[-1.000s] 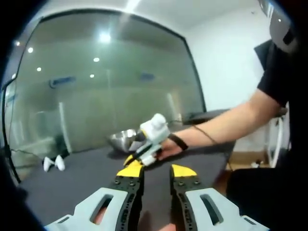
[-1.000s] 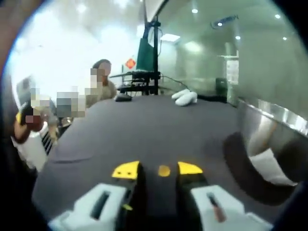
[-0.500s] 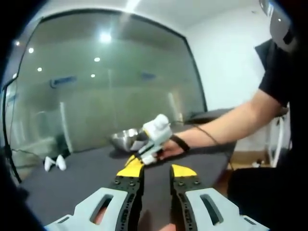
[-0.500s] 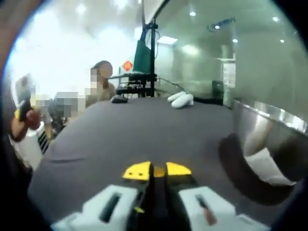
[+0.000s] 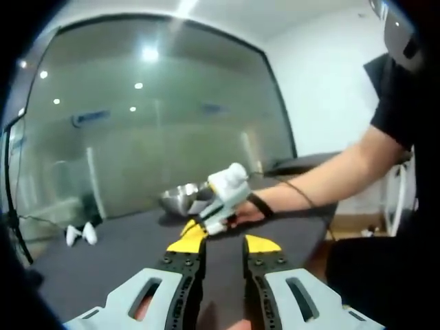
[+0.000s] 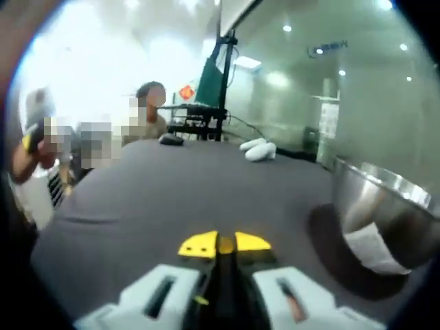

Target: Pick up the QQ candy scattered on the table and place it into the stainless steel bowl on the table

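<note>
Right gripper view: right tongs (image 6: 225,243) pressed together on a small orange QQ candy (image 6: 225,242), just left of the shiny stainless steel bowl (image 6: 385,213) on the dark grey desk (image 6: 179,185). Left gripper view: left tongs (image 5: 223,245) stood spread, nothing between them; the bowl (image 5: 180,197) lay beyond, the right tongs (image 5: 194,227) before it.

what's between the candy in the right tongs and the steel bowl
Nothing visible. The right tongs are shut on the orange candy, and the stainless steel bowl sits to their right with bare dark table between them.
</note>
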Motion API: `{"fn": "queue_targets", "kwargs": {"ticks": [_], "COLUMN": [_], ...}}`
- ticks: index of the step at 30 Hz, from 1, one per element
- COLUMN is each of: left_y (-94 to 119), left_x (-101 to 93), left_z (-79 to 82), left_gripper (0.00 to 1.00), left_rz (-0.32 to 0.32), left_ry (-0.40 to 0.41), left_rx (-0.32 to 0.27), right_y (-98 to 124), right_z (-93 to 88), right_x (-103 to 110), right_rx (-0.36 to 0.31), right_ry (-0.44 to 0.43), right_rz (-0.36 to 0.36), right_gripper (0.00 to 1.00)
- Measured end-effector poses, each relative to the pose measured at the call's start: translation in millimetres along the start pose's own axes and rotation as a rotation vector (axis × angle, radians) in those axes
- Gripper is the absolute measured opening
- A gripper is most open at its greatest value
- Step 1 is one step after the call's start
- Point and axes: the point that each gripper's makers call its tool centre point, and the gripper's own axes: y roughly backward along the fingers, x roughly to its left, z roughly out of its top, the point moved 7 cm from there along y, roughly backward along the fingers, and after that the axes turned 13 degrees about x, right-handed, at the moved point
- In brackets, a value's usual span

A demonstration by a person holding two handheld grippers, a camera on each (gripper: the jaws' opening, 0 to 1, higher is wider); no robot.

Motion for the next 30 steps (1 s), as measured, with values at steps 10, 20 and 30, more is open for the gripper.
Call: {"fn": "queue_targets", "kwargs": {"ticks": [10, 20, 30], "left_y": [-1.3, -10.3, -14.4], "left_x": [-6.2, -13.3, -19.6], "left_z": [6.7, 10.8, 7.0], "left_gripper": [0.23, 0.23, 0.23], "left_rz": [-0.023, -0.045, -0.054], "left_ry": [-0.027, -0.039, -0.040], "left_rx": [-0.009, -0.008, 0.013], "right_y": [37.0, 87.1, 118.9], "right_z": [7.9, 12.5, 36.5], "right_x": [-0.9, -15.7, -49.8], "right_rx": [-0.116, -0.198, -0.232], "right_ry": [-0.014, -0.080, 0.047], "right_rz": [-0.187, -0.425, -0.729], "right_gripper": [0.09, 0.09, 0.09]}}
